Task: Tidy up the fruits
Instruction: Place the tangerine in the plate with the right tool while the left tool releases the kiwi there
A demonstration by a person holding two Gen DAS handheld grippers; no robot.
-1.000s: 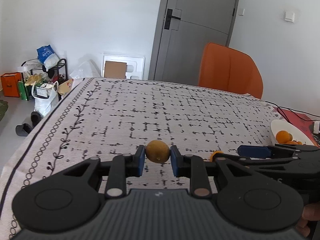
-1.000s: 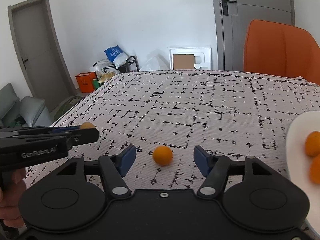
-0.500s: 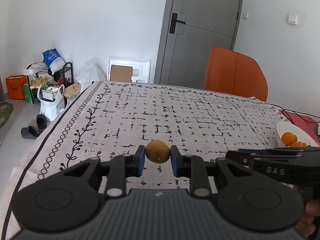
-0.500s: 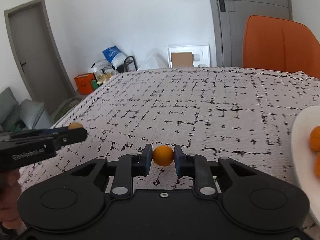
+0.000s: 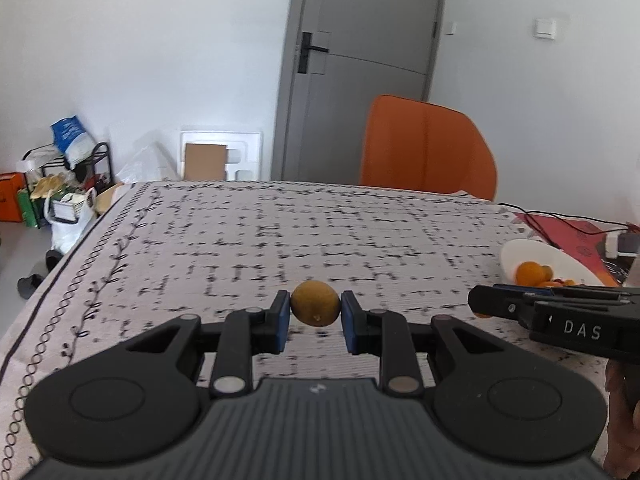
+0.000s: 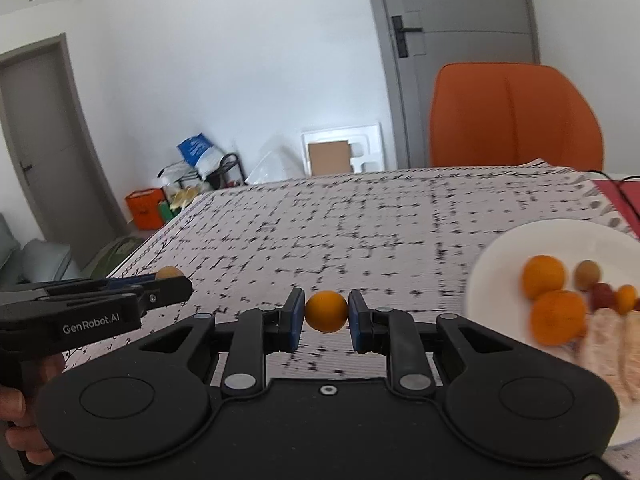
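Note:
My left gripper (image 5: pixel 315 305) is shut on a dull yellow-brown fruit (image 5: pixel 315 303), held above the patterned tablecloth (image 5: pixel 280 240). My right gripper (image 6: pixel 326 312) is shut on a small orange (image 6: pixel 326 311), also lifted off the cloth. A white plate (image 6: pixel 504 248) at the right holds several oranges (image 6: pixel 544 277) and other small fruits; it also shows in the left wrist view (image 5: pixel 520 250). The left gripper shows from the side in the right wrist view (image 6: pixel 170 286), the right gripper in the left wrist view (image 5: pixel 480 304).
An orange chair (image 5: pixel 426 146) stands at the table's far edge before a grey door (image 5: pixel 360 60). A red mat with cables (image 5: pixel 568 232) lies beyond the plate. Bags and a rack (image 5: pixel 68 184) stand on the floor at the left.
My right gripper closed on the small orange and lifted it, swinging toward the plate. My left gripper kept hold of its fruit and rose a little.

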